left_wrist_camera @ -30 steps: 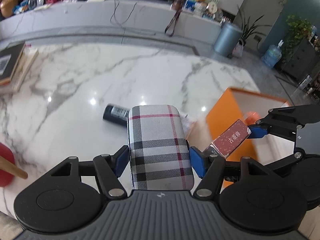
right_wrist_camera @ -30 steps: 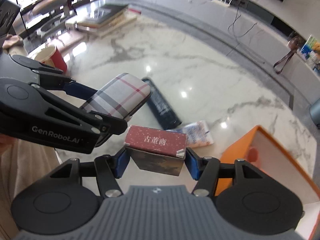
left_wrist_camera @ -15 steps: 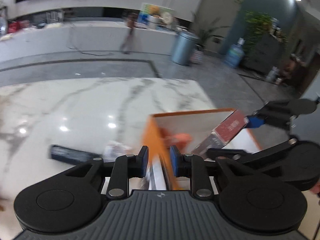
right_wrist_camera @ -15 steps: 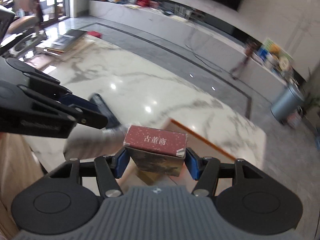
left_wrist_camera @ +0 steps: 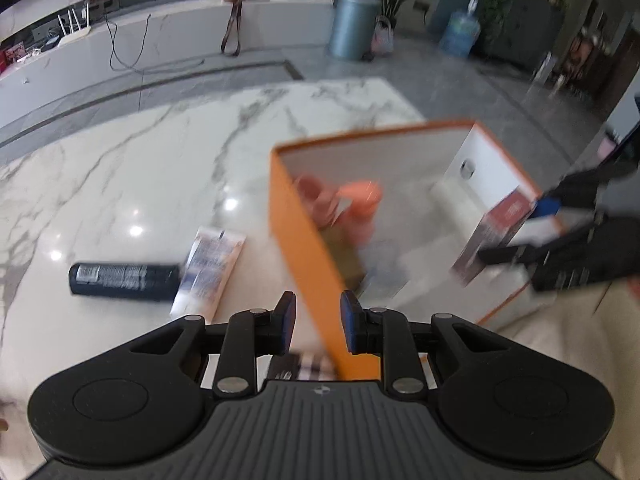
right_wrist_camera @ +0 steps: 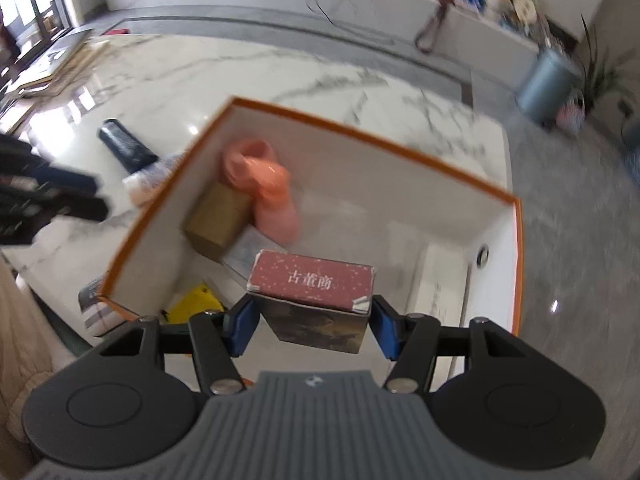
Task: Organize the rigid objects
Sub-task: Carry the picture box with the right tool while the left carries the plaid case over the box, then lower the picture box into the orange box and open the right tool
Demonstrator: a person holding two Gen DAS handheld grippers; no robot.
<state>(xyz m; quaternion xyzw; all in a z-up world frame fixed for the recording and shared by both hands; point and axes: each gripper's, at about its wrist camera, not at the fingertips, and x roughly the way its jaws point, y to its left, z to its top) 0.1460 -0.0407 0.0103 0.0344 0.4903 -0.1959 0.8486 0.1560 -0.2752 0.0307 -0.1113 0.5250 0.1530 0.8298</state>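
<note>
Left wrist view: the left gripper [left_wrist_camera: 316,322] is clenched on nothing, straddling the near wall of the orange box [left_wrist_camera: 298,256]; a plaid case [left_wrist_camera: 310,364] shows just below, outside that wall. Right wrist view: the right gripper [right_wrist_camera: 308,322] grasps the red carton [right_wrist_camera: 314,286] above the box's [right_wrist_camera: 368,130] interior. Released tilted, the carton could land on the pink item [right_wrist_camera: 268,192] and topple.

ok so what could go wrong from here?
Red-topped box, held in the right gripper, hangs over the orange box near the brown block and pink item; released here it may land tilted on them. Plaid case seems to lie outside the wall, under the left gripper; it may get missed.
</note>
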